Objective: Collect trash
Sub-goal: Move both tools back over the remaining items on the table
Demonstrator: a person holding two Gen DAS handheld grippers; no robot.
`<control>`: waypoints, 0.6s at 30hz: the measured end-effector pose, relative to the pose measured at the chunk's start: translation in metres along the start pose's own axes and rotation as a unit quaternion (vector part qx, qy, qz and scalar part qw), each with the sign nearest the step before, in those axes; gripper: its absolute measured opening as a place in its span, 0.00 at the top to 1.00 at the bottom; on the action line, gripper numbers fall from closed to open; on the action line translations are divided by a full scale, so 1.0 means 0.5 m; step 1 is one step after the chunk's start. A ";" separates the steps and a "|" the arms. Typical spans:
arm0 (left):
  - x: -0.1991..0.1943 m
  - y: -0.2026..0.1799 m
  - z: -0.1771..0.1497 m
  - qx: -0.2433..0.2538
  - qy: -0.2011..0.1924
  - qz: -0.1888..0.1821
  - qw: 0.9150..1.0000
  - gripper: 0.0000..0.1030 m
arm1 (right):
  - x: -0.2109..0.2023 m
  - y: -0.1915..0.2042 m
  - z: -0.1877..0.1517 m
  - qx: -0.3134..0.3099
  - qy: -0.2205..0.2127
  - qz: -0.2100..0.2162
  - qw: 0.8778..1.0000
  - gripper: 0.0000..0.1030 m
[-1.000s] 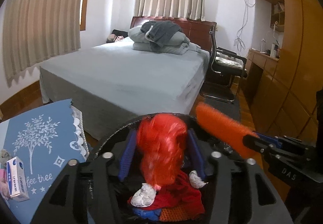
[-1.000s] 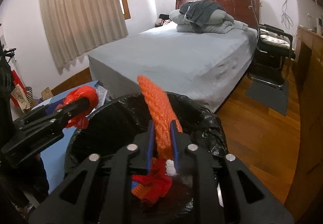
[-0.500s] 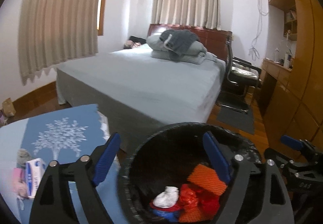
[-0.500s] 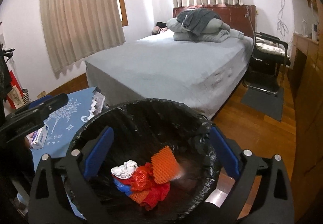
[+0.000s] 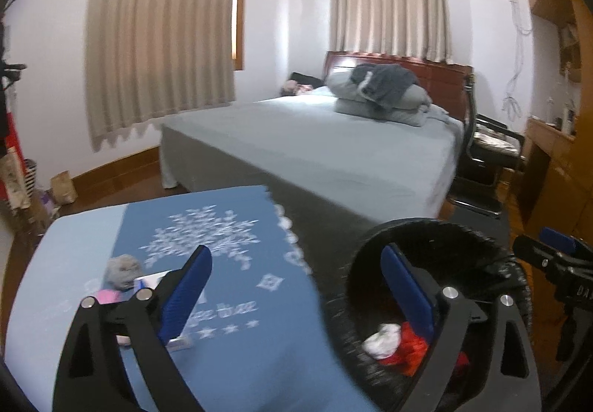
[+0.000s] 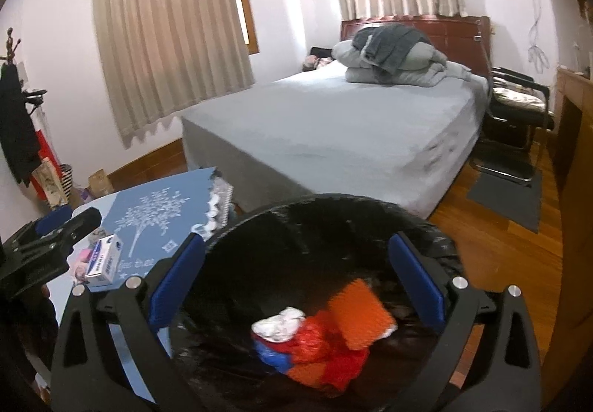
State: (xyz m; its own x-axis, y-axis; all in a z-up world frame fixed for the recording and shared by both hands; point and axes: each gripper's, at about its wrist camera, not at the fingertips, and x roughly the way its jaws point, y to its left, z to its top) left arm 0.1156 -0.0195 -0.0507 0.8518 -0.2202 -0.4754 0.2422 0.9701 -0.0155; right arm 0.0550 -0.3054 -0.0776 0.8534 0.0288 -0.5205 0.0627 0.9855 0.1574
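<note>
Orange net (image 6: 359,315) now lies in bin (image 6: 333,204).

Glossy black plastic bin liner (image 6: 333,226), crumpled white paper (image 6: 276,326), matt blue tablecloth (image 5: 229,356), polished wooden floor (image 6: 500,252).

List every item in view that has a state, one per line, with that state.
left gripper: jaws opening, nothing between them
right gripper: jaws opening, empty, over the bin
trash bin: black-lined, holding trash
orange mesh: lying in bin
white wad: crumpled, in bin
small box: lying on table
curtains: drawn
</note>
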 end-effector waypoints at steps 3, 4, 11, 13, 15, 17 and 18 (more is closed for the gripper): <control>-0.012 0.040 -0.013 -0.006 0.001 0.024 1.000 0.12 | 0.019 0.041 0.003 -0.009 0.004 0.014 1.000 0.06; -0.016 0.053 -0.017 -0.009 0.001 0.031 0.999 0.12 | 0.025 0.053 0.004 -0.011 0.005 0.019 1.000 0.06; -0.035 0.174 -0.047 -0.037 0.006 0.093 0.995 0.12 | 0.077 0.158 0.007 -0.033 0.015 0.051 0.998 0.06; -0.041 0.205 -0.058 -0.044 0.009 0.110 0.993 0.12 | 0.091 0.184 0.006 -0.037 0.019 0.060 0.997 0.06; -0.045 0.239 -0.070 -0.051 0.012 0.128 0.990 0.12 | 0.107 0.215 0.002 -0.043 0.023 0.068 0.996 0.06; -0.050 0.271 -0.082 -0.057 0.015 0.145 0.988 0.12 | 0.122 0.244 -0.003 -0.049 0.028 0.076 0.996 0.06; -0.052 0.281 -0.088 -0.060 0.017 0.151 0.987 0.12 | 0.131 0.258 -0.005 -0.052 0.031 0.079 0.995 0.06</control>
State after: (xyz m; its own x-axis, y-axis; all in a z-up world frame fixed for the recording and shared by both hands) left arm 0.1072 0.1269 -0.0792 0.8605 0.0825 -0.5027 -0.0787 0.9965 0.0288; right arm 0.1178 -0.1758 -0.0937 0.8149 0.1915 -0.5471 -0.1257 0.9798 0.1558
